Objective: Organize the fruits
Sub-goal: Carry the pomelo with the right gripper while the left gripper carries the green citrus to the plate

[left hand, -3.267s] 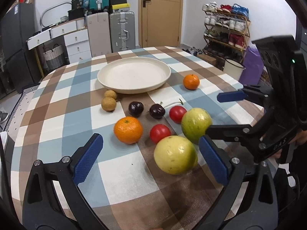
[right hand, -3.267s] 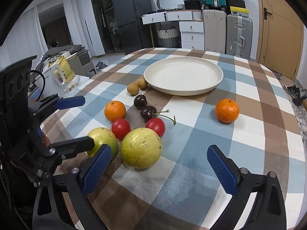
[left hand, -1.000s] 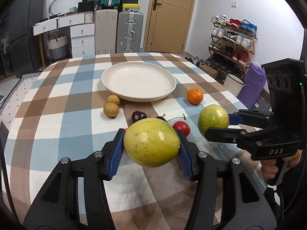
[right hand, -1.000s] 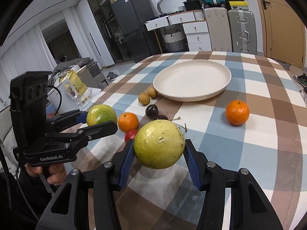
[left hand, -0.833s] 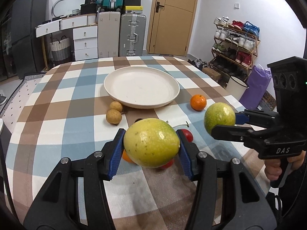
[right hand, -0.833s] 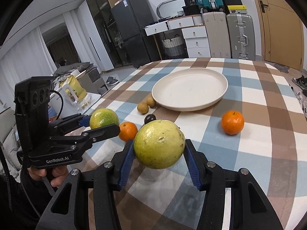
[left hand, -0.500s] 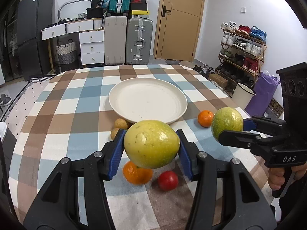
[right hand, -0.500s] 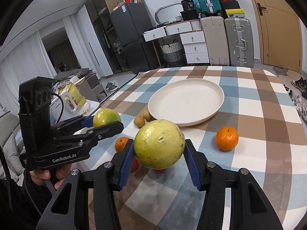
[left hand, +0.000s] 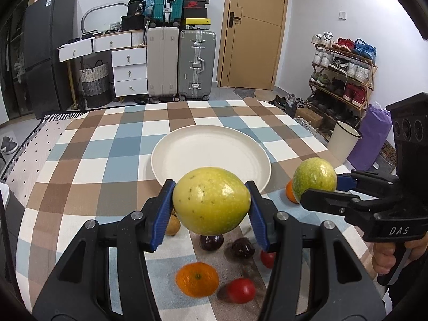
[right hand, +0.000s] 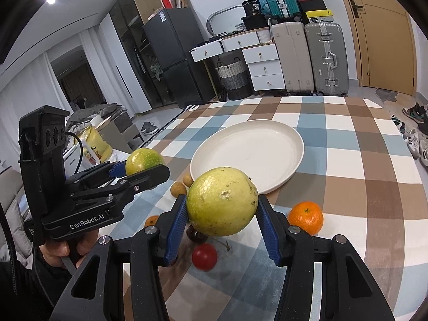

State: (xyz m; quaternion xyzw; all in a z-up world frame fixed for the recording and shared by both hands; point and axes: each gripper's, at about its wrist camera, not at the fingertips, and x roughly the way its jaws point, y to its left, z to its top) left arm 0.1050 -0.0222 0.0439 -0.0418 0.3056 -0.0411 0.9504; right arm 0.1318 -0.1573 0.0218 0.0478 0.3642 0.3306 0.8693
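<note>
My left gripper is shut on a large yellow-green fruit, held in the air short of the empty white plate. My right gripper is shut on a second yellow-green fruit, also raised, to the right of the left one. Each gripper shows in the other's view, the right gripper with its fruit and the left gripper with its fruit. Below on the checked tablecloth lie oranges, red tomatoes, dark cherries and small brown fruits.
The round table's far edge lies beyond the plate. Suitcases, white drawers and a shoe rack stand on the floor behind it. A white bucket stands at the table's right.
Both grippers closed on the large fruits, lifted them off the cloth and have risen further, moving toward the plate. The small fruits stay on the table.
</note>
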